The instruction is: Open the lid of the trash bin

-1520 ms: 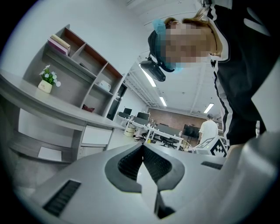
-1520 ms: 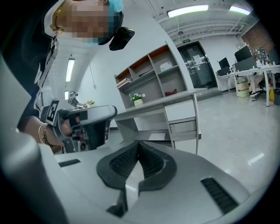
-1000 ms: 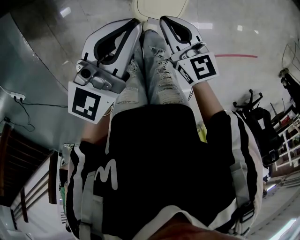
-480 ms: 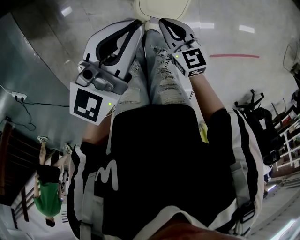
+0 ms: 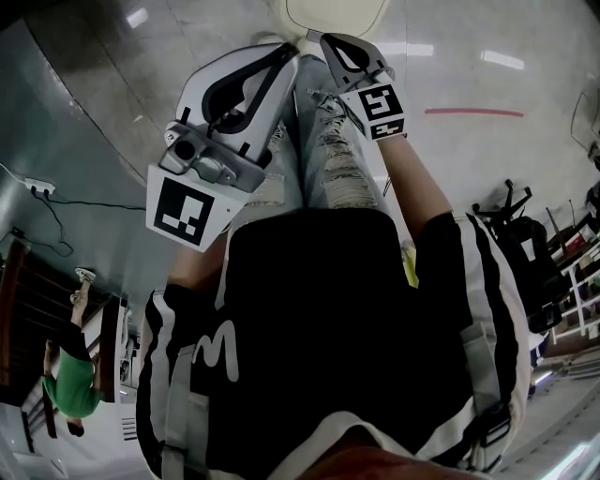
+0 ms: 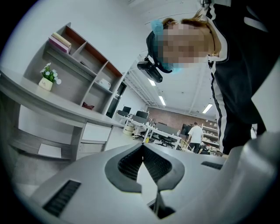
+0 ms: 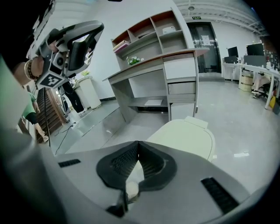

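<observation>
Bin (image 5: 337, 11), cream lid (image 7: 188, 134) down, stands on the floor (image 5: 450, 66) just past the person's knees, top centre in head view. R tongs (image 7: 138, 143) closed, empty, lid just beyond the tips. L tongs (image 6: 142, 146) closed, empty, tilted up at the office. Black shirt (image 5: 309, 309) reads "M". Counter (image 7: 175, 57) w/ shelves stands behind the bin.

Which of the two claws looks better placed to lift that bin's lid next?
Right, probably. The right claw, shut, points straight at the closed cream trash bin lid just ahead of it. The left claw, also shut, aims upward, and no bin shows in its view.
</observation>
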Motion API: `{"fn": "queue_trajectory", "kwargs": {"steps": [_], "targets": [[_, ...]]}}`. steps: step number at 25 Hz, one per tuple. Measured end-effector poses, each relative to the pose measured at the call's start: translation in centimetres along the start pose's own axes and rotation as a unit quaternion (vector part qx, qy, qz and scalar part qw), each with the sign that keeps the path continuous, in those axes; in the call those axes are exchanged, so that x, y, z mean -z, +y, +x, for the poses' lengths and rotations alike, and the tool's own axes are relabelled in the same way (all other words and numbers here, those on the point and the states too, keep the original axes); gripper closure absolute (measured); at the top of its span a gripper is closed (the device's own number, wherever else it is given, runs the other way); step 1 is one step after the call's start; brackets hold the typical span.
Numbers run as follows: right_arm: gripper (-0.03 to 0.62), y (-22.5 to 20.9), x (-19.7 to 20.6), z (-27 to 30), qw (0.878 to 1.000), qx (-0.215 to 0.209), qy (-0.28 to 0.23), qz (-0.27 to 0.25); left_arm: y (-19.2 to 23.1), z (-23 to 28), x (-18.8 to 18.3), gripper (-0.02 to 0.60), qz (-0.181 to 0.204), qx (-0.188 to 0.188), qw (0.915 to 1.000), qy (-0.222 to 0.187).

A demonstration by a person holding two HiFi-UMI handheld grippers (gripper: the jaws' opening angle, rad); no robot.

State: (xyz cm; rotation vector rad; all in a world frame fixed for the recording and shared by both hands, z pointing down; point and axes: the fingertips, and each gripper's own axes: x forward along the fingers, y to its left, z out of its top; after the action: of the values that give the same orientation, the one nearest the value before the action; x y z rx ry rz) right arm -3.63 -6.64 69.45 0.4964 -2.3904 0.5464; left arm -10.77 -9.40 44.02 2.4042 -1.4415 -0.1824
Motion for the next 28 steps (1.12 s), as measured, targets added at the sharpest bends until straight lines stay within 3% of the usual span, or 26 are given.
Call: {"fn": "queue_trajectory", "kwargs": {"steps": [28], "targets": [[0.585, -1.1, 9.4, 4.2, 0.99, 0.026, 0.137, -0.035, 0.4, -0.1, 1.5, 0.58, -0.007, 0.008, 0.9999, 0.013]]}}
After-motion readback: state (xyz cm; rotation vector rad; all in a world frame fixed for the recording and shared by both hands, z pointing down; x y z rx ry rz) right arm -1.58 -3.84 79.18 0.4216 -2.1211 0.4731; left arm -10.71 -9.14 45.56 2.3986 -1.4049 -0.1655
